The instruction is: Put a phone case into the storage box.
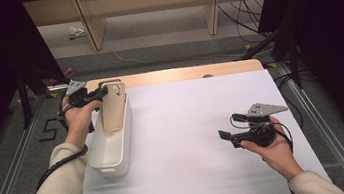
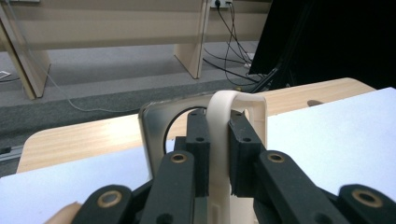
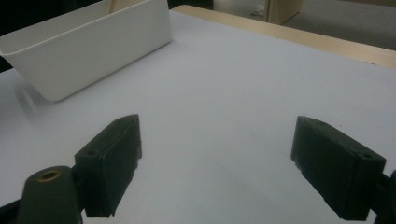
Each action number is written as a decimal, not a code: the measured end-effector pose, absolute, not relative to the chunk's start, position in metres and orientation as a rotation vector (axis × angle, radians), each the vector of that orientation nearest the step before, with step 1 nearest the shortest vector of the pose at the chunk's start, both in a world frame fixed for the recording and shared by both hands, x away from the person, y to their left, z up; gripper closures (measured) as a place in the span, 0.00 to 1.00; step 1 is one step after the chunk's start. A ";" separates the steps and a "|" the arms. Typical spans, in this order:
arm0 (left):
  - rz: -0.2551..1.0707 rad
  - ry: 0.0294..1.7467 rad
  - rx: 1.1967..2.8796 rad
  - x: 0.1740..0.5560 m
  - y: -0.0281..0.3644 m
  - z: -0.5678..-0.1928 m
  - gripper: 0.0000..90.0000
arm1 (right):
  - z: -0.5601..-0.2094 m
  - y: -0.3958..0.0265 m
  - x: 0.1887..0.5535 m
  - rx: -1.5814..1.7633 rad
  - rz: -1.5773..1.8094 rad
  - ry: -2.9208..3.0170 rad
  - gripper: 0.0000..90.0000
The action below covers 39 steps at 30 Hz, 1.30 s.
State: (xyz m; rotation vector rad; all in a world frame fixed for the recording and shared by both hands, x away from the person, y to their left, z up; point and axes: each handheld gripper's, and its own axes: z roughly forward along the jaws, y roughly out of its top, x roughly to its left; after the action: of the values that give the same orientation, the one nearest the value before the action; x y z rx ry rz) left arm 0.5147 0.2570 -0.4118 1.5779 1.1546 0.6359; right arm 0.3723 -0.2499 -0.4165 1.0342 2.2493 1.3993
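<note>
- The left claw [image 1: 100, 93] is clamped on the top edge of a cream board [image 1: 112, 110], which looks like a cutting board with a handle hole.
- In the left gripper view the two black jaws press on either side of the board's thin rim [image 2: 219, 140], just below its curved handle loop.
- The board stands upright and slightly tilted in the far end of a white tub [image 1: 111, 150], directly below the left claw.
- The tub rests on the white counter [image 1: 191, 140], its long side running back from the left claw toward the person.
- The left hand [image 1: 79, 119] wraps the gripper body just behind the claw.
- The right claw [image 1: 225, 135] is well apart from the tub, off to its right, over bare counter.
- Its jaws stand wide apart with nothing between them, and the right gripper view shows plain white counter [image 3: 224, 107] under them.
- From the right claw, the tub [image 3: 88, 51] lies ahead and to the left.
- Whether the board's lower end touches the tub's bottom is hard to make out from these angles.
</note>
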 end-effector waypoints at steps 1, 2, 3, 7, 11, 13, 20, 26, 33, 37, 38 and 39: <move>0.636 1.157 1.577 0.515 0.258 -0.412 0.89 | -0.416 -0.250 0.372 1.033 1.400 2.249 0.19; 0.635 1.160 1.575 0.515 0.258 -0.413 0.89 | -0.416 -0.250 0.372 1.034 1.399 2.249 0.19; 0.636 1.161 1.575 0.515 0.258 -0.413 0.89 | -0.416 -0.250 0.372 1.034 1.400 2.250 0.19; 0.638 1.165 1.578 0.515 0.258 -0.413 0.89 | -0.417 -0.249 0.372 1.032 1.395 2.253 0.19; 0.650 1.168 1.590 0.516 0.258 -0.413 0.88 | -0.417 -0.249 0.372 1.034 1.396 2.251 0.19; 0.655 1.169 1.594 0.516 0.258 -0.413 0.88 | -0.416 -0.250 0.372 1.034 1.396 2.250 0.19; 0.676 1.176 1.617 0.517 0.257 -0.412 0.86 | -0.417 -0.249 0.372 1.033 1.396 2.252 0.19; 0.683 1.186 1.624 0.518 0.257 -0.412 0.85 | -0.417 -0.249 0.372 1.033 1.397 2.251 0.19; 0.709 1.211 1.659 0.520 0.257 -0.412 0.82 | -0.417 -0.250 0.372 1.035 1.397 2.252 0.19; 0.737 1.227 1.689 0.520 0.256 -0.411 0.79 | -0.417 -0.250 0.372 1.035 1.396 2.252 0.19; 0.744 1.230 1.695 0.521 0.256 -0.411 0.79 | -0.417 -0.250 0.372 1.037 1.397 2.251 0.19; 0.749 1.235 1.700 0.521 0.255 -0.411 0.77 | -0.417 -0.250 0.372 1.036 1.397 2.251 0.19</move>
State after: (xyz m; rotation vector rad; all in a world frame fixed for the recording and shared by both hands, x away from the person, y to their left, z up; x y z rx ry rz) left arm 0.5209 0.2555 -0.4112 1.6997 1.2353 0.7489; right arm 0.3725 -0.2497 -0.4167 1.0363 2.2508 1.3969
